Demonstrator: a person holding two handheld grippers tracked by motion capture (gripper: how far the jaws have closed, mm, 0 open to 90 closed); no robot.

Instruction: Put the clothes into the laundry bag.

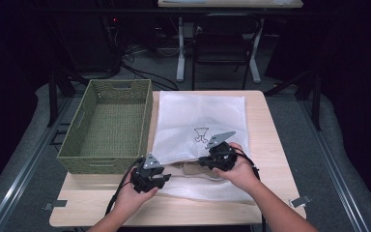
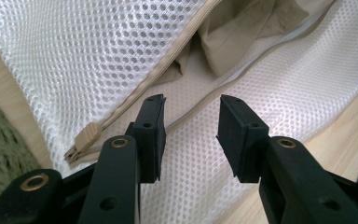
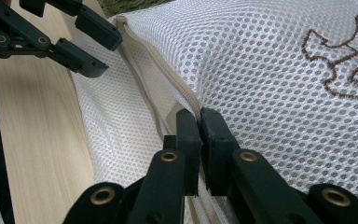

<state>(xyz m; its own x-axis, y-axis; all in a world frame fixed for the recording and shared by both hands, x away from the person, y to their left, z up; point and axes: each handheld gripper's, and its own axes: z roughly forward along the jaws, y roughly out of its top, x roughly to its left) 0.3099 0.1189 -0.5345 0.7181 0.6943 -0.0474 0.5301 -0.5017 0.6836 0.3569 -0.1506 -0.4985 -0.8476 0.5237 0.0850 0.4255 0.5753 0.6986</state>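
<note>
Jaws of the right gripper (image 3: 199,122) pinch the mesh bag's (image 3: 270,60) zipper edge; left gripper (image 2: 191,109) gapes wide above it

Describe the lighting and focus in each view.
High view: the table is lit, surroundings nearly black, detail soft. Left gripper view: the mesh bag is bright and sharp, the left tongs dark. Right gripper view: mesh crisp, the right tongs silhouetted.
</note>
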